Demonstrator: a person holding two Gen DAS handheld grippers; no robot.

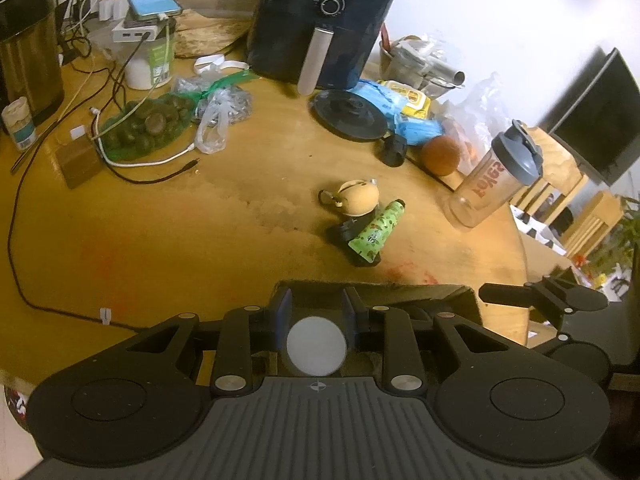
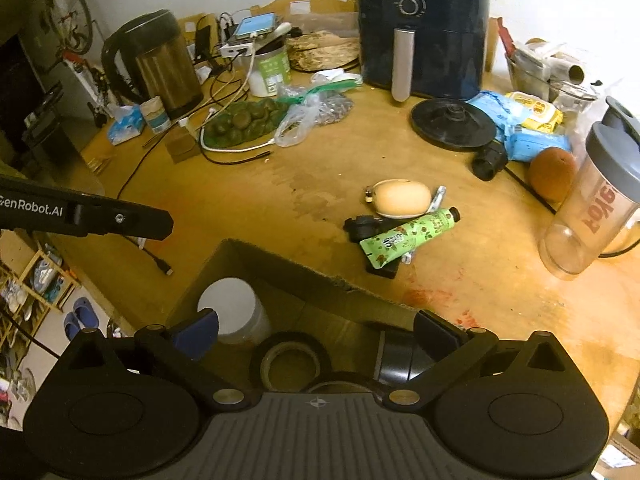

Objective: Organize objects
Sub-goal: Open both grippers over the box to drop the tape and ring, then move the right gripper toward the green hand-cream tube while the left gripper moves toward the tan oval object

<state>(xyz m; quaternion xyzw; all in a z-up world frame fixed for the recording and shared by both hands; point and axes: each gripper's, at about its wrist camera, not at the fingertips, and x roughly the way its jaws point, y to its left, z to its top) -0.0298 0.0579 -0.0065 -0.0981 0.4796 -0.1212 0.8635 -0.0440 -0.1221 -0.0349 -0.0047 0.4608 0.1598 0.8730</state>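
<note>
Here your left gripper has its jaws narrow, pressed on a white round-capped jar over the open cardboard box. Your right gripper stands with jaws wide and nothing between them, above a glossy black tape roll inside the same box. Beyond, on the worn wooden table, lie a smooth beige egg-shaped pouch and a soft green printed tube, touching each other.
</note>
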